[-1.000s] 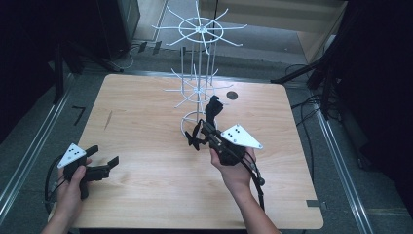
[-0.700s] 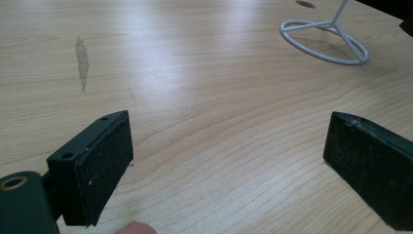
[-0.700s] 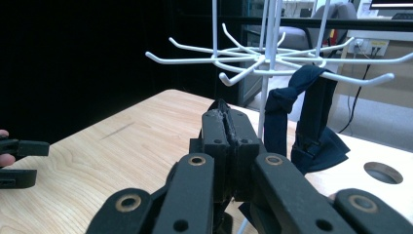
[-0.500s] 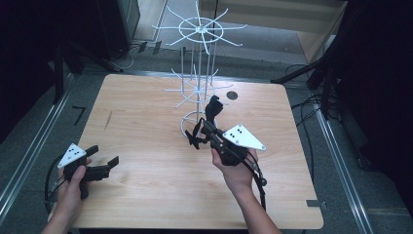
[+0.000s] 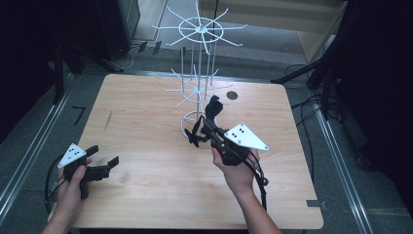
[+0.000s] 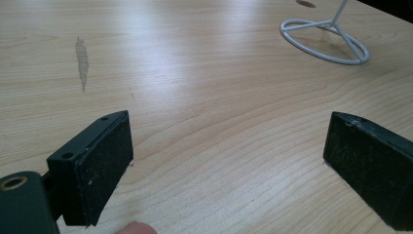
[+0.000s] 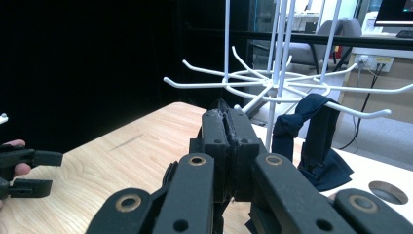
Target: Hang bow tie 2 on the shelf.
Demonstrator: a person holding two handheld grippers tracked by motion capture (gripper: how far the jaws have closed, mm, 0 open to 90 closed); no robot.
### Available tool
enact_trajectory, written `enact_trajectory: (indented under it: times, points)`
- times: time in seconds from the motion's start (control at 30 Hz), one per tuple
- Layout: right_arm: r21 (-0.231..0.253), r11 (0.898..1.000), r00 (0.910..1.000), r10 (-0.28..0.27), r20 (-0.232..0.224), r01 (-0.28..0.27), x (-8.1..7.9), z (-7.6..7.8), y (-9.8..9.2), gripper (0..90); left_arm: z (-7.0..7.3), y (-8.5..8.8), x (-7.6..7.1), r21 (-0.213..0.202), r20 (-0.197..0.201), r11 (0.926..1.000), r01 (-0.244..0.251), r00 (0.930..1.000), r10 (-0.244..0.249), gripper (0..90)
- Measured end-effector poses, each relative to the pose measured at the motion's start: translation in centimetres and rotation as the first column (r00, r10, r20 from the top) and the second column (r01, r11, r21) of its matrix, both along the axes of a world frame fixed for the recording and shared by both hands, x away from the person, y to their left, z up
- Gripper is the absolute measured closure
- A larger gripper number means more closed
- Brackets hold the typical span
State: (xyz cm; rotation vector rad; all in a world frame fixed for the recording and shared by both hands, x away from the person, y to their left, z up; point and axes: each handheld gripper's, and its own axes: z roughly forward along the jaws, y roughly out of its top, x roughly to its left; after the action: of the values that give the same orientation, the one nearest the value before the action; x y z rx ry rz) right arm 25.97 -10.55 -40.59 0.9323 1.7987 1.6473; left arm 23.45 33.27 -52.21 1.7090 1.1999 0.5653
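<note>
The right tongs (image 5: 207, 127) sit close against the white wire rack (image 5: 198, 73), their jaws pressed together, while a dark blue cloth (image 7: 311, 141) is draped over one of the rack's lower arms just beyond the jaw tips. Whether any fold of the cloth is pinched between the jaws I cannot tell — in the right gripper view they meet face to face with nothing plainly between them. My reading is that the step in hand is either hanging the cloth on the rack or taking it off. If it is hanging, the next move calls for drawing the tongs back without snagging the thin arms.

The cloth looks soft and limp, folded over the wire with a loop on one side and a flat tail falling toward the tabletop (image 5: 146, 107).

The left tongs (image 5: 102, 161) rest wide apart near the tabletop's near left corner — holding nothing, well apart from the rack.
</note>
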Motion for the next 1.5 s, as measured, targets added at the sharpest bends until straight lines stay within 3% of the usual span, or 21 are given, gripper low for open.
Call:
enact_trajectory:
  times: [0.6,1.27,1.5]
  points:
    - [0.018,1.000,0.9998,-0.018,0.008,0.017,0.7,0.3,-0.3,89.6,0.0,0.0,0.0,0.000,0.000,1.0000,-0.001,1.0000,0.001,4.7]
    - [0.033,0.999,0.9988,-0.026,-0.041,0.027,2.2,-0.7,-0.4,89.6,0.0,0.0,0.0,0.001,0.000,1.0000,-0.001,1.0000,0.001,4.7]
    - [0.025,0.999,0.9987,-0.035,-0.038,0.036,2.7,-1.0,-0.1,89.6,0.0,0.0,0.0,-0.003,-0.004,1.0000,-0.002,1.0000,0.002,4.7]
